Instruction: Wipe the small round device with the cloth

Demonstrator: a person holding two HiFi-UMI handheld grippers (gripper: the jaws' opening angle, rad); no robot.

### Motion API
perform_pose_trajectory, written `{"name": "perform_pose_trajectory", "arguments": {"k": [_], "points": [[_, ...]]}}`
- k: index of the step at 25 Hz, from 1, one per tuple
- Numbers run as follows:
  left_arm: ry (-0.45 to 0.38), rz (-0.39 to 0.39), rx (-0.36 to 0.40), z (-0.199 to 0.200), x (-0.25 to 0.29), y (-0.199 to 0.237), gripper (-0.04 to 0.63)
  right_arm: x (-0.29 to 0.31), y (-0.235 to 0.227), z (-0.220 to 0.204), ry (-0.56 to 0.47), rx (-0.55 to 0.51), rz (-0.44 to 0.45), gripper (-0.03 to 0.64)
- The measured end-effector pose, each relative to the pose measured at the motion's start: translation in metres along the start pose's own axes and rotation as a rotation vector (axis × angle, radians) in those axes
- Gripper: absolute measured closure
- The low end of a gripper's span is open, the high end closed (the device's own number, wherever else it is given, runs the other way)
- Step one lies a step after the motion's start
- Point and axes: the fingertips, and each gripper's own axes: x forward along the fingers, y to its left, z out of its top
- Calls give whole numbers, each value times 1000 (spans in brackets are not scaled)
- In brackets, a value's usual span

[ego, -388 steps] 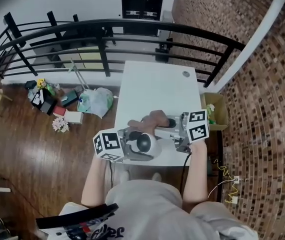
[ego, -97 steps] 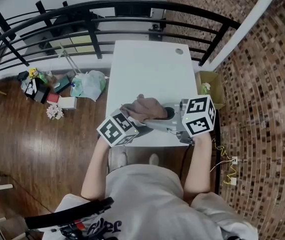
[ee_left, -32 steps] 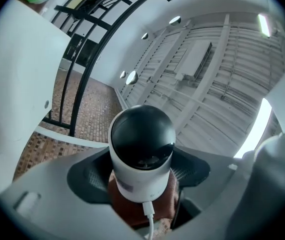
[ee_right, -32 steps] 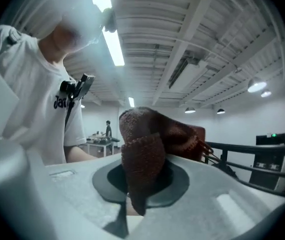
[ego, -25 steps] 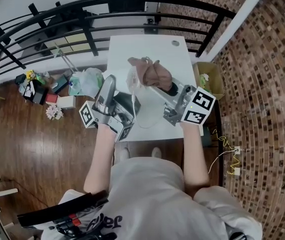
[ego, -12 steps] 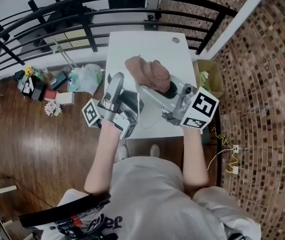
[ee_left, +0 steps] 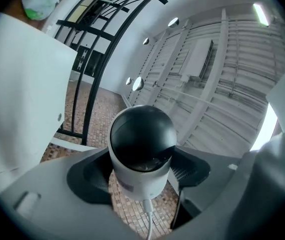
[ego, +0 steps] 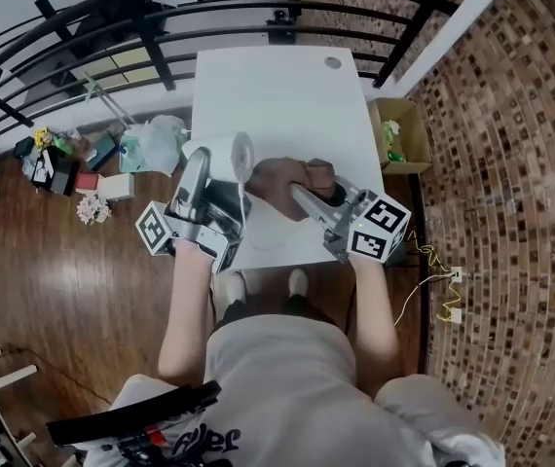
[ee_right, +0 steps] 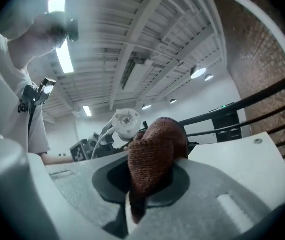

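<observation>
Brown knitted cloth [ee_right: 155, 154] is bunched between the jaws of the right claw [ego: 302, 195], which pinches it firmly; a tail of the fabric hangs below the pads in the right gripper view. The left claw [ego: 217, 168] is closed on the small round device [ee_left: 142, 154], a white cylinder with a glossy dark dome on top, gripped by its sides with the dome tilted upward in the left gripper view. A white cable [ee_left: 147, 219] leaves the underside of the device.

In the head view both claws are above the near half of the white counter [ego: 277, 86]. The device sits at 9 o'clock of the cloth, just beside it; I cannot tell whether they touch. In the right gripper view the device's flat white base shows at 11 o'clock of the cloth bundle.

A black railing [ego: 161, 8] curves past the counter's far edge at 12 o'clock. A cardboard box [ego: 394, 134] stands on the floor at 3 o'clock of the counter, against the brick wall [ego: 511, 115]. A pale plastic bag [ego: 151, 144] lies on the wooden floor [ego: 63, 300] at 9 o'clock of the counter.
</observation>
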Motion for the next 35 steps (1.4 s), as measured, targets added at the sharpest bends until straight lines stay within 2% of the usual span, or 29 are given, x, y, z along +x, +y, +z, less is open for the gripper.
{"name": "perform_pose_trajectory", "arguments": {"k": [2,4,8,11,12,14,19,21,24,29,33,35], "points": [[4,68,37,7,-4,15,221,-6,-6,4,-48,19,-37,594],[50,178,151,11,-6,37,221,-10,-11,4,-73,24,-70,594],[209,448,493,15,-17,106,221,-22,-27,-7,-103,71,-121,594],[358,687,816,34,-41,165,221,-23,-38,-26,-87,102,-151,594],[396,759,892,38,-47,182,221,-22,-42,-34,-79,111,-160,594],[441,871,974,43,-55,215,221,-21,-51,-47,-68,131,-177,594],[509,1066,1170,48,-81,278,220,-18,-72,-81,2,94,-272,594],[516,1123,1238,52,-92,294,219,-20,-78,-94,12,103,-308,594],[522,1189,1298,60,-110,322,219,-25,-88,-104,8,141,-328,594],[556,1223,1488,61,-113,341,218,-30,-93,-107,14,137,-311,594],[499,1256,1530,55,-114,348,215,-43,-104,-101,13,139,-276,594],[472,1263,1557,53,-109,344,192,-46,-111,-92,1,137,-250,594]]}}
